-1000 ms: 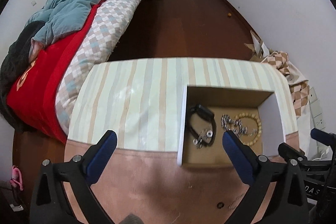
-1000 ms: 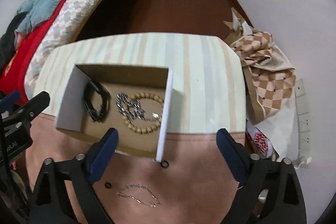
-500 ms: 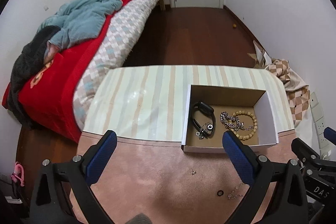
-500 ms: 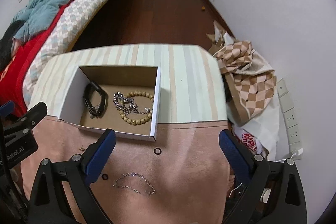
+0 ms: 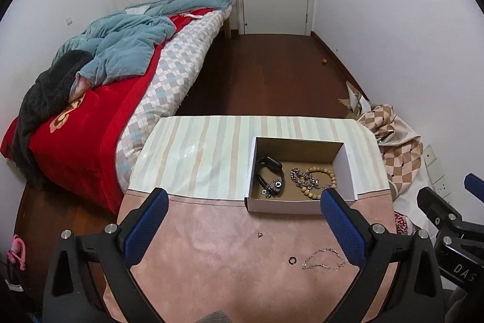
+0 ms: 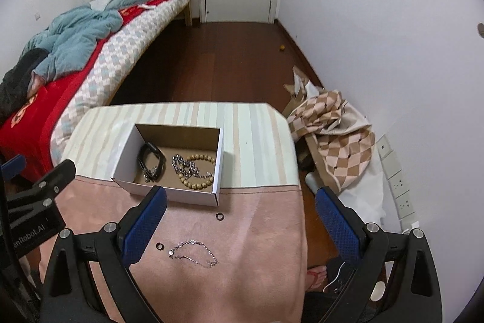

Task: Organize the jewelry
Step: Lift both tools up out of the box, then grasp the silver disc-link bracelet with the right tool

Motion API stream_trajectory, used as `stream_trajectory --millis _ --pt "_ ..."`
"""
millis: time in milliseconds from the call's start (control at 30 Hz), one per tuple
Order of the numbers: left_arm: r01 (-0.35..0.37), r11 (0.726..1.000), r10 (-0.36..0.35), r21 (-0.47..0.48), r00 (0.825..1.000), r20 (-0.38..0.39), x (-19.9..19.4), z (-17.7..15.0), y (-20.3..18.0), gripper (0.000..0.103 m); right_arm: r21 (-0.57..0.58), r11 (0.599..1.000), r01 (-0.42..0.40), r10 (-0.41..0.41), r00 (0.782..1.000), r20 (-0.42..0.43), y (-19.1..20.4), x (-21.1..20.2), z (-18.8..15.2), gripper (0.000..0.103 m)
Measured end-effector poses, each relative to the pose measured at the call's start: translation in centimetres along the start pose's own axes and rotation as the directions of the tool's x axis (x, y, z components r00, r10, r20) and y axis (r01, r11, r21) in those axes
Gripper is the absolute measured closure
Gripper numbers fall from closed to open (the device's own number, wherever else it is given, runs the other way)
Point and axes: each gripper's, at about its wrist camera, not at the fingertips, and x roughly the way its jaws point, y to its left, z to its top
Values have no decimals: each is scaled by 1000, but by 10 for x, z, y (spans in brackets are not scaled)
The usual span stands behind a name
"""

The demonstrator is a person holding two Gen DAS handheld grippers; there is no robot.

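Jewelry is sitting in two groups on the table. A cardboard box (image 6: pixel 181 168) is holding a black strap (image 6: pixel 150 161), a chunky silver chain (image 6: pixel 184 167) and a wooden bead bracelet (image 6: pixel 201 171); the walls are keeping them corralled, which is likely why the box is serving as the collecting spot. At 6 o'clock from the box, on the pink cloth (image 6: pixel 242 232), a thin chain (image 6: pixel 193 252) is lying loose between two small dark rings (image 6: pixel 220 216) (image 6: pixel 159 246), presumably waiting their turn.

Right gripper (image 6: pixel 240 229) is hovering above the cloth, fingers spread wide and holding nothing, framing the thin chain. Left gripper (image 5: pixel 245 230) is hovering likewise, fingers wide apart and empty, with the box at its 12 o'clock.

A tiny item (image 5: pixel 259 234) on the cloth, 6 o'clock of the box in the left view, is too small to identify, maybe an earring or clasp. The chain's clasp end is hard to make out. The table's near edge is being cut off by both gripper bodies.
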Motion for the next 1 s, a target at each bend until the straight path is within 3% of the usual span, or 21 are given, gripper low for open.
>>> stream_trajectory --millis 233,367,467,633,800,867,933,1000 --pt "-24 1000 24 -8 999 -22 1 -16 2 0 34 999 -42 42 999 3 -7 -16 -8 3" --pt "-78 997 76 -10 991 -107 33 -45 6 0 73 994 -79 86 991 -99 -13 21 -36 3" --pt "-124 992 122 -1 975 -185 65 -70 11 0 111 989 -102 122 973 -193 -18 65 -66 5" --pt "-167 986 162 10 944 -288 104 -101 19 0 129 976 -175 206 935 -289 -14 132 -107 32" --pt "-179 984 173 10 931 -323 119 -110 25 0 14 980 -200 195 936 -293 11 162 -121 42" --pt "-173 985 169 18 930 -325 122 -112 24 0 -51 980 -191 170 947 -274 22 164 -123 45" --pt "-167 986 167 28 930 -326 123 -114 21 0 -108 977 -185 152 955 -255 33 165 -125 54" --pt "-155 987 157 31 932 -328 125 -113 18 0 -152 971 -182 143 962 -233 39 163 -128 82"
